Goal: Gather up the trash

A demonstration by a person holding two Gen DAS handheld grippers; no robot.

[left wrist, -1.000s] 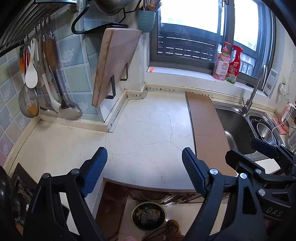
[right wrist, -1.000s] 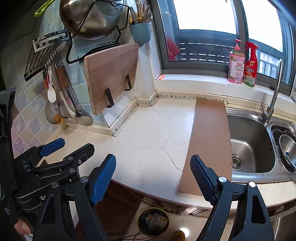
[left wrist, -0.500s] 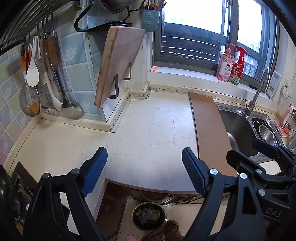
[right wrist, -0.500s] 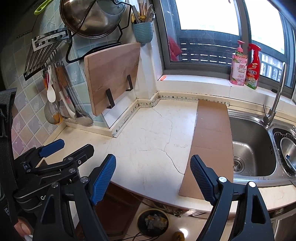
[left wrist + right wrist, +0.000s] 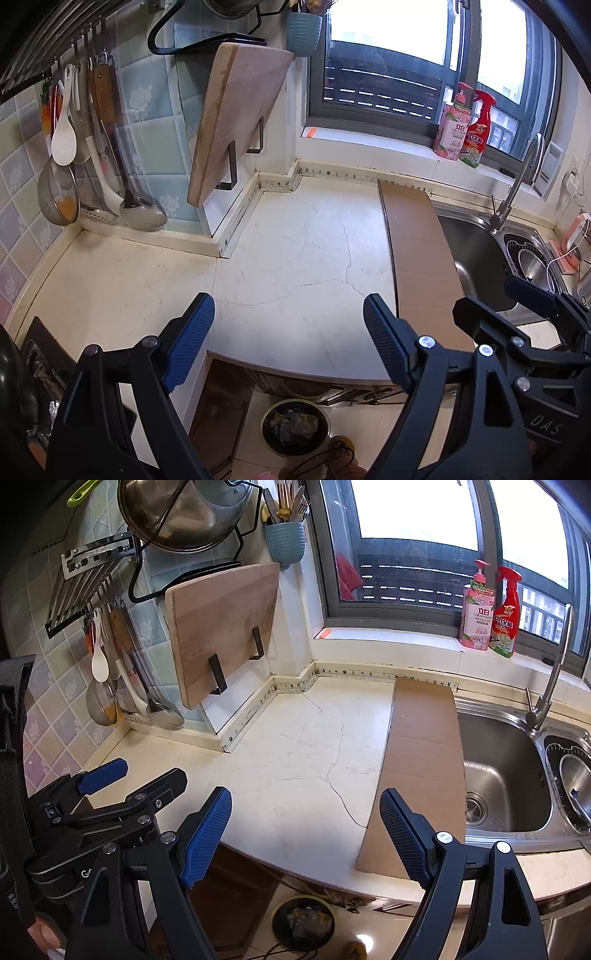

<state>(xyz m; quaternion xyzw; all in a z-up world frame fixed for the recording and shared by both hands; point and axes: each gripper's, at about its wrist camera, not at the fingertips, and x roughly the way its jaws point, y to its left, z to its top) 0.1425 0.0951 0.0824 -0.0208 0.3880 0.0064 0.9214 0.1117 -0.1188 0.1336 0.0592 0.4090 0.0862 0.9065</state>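
Only my right wrist view shows the hanging pot (image 5: 184,513) and sink drain (image 5: 474,806). Cardboard strip (image 5: 417,254) lies on the counter (image 5: 295,258) beside the sink (image 5: 498,775). Trash bowl (image 5: 294,424) sits on the floor below the counter edge, under my left gripper (image 5: 288,343); right gripper (image 5: 306,834) too, both jaws apart, empty.

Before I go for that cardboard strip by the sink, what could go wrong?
The cardboard lies flat on the counter, so open fingers may slide over it rather than pinch it. Its right edge overhangs the sink; a push could tip it in. Both the left gripper and right gripper hang close together, open and empty, so they could collide.
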